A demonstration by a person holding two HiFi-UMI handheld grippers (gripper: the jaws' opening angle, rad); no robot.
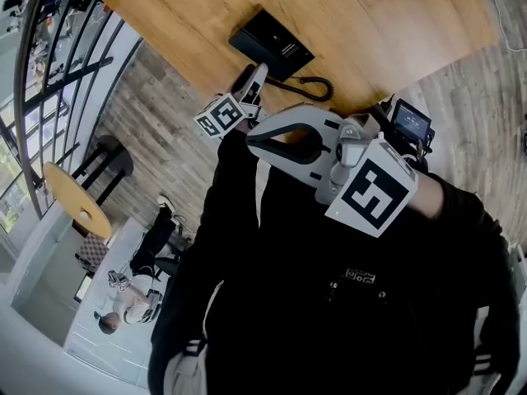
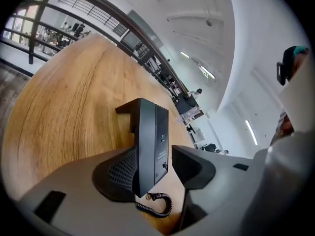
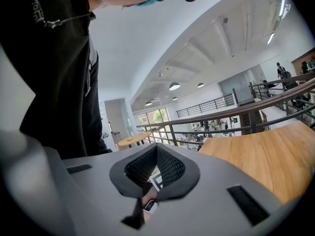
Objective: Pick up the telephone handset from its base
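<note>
We've the left gripper (image 2: 156, 170) gaping at the slim black plastic handset (image 2: 146, 144); a skewed clamp could drag its flat black base (image 2: 161, 137). Right gripper (image 3: 156, 170) closed, empty.

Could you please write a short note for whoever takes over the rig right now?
Left gripper: open, poised at the near end of the phone with the handset between its jaws, not gripped.
Right gripper: shut, empty, held clear of the phone.
The handset lies on its base on the wooden table, with the coiled cord at the near end.
Done: the approach. Left: close on the handset and lift it.
</note>
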